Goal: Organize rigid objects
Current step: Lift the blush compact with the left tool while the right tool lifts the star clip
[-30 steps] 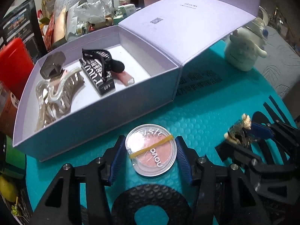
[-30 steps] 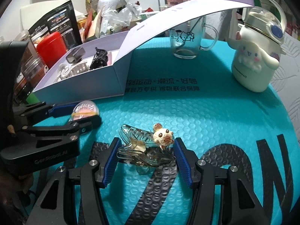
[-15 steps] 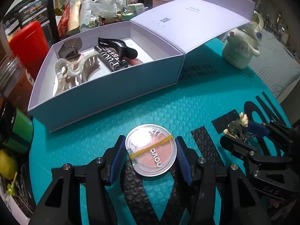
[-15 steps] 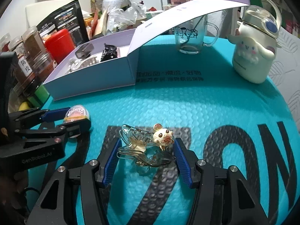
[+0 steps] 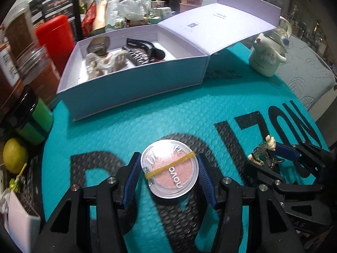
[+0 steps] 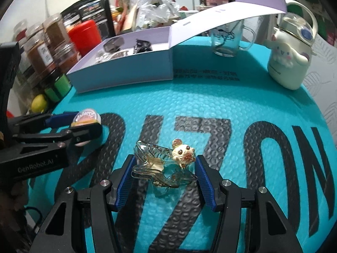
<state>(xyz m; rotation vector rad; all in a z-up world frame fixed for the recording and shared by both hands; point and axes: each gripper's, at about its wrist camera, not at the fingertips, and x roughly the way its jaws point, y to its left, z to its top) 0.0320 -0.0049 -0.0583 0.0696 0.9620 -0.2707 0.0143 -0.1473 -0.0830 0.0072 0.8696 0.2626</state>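
The compact (image 5: 169, 171) is pinched in our left claw (image 5: 168, 176) and the hair clip (image 6: 163, 166) in our right claw (image 6: 164, 177), and both have drawn back from the open box (image 5: 134, 88) ahead, so boxing them now needs a longer reach.

Hand-held grippers: two, the left hand-held gripper (image 5: 169, 174) and the right hand-held gripper (image 6: 164, 176)
Blush compacts: one, the blush compact (image 5: 169, 170)
Clear hair claws with a mouse charm: one, the mouse hair claw (image 6: 165, 166)
Open boxes: one, the lavender box (image 5: 134, 88)
Hair claws in the box: two, the pale claw (image 5: 103, 64) and the black claw (image 5: 145, 46)
Glass mugs: one, the glass mug (image 6: 229, 40)
Character bottles: one, the white bottle (image 6: 289, 57)
Red canisters: one, the red canister (image 6: 84, 35)
Lemons: one, the lemon (image 5: 14, 155)
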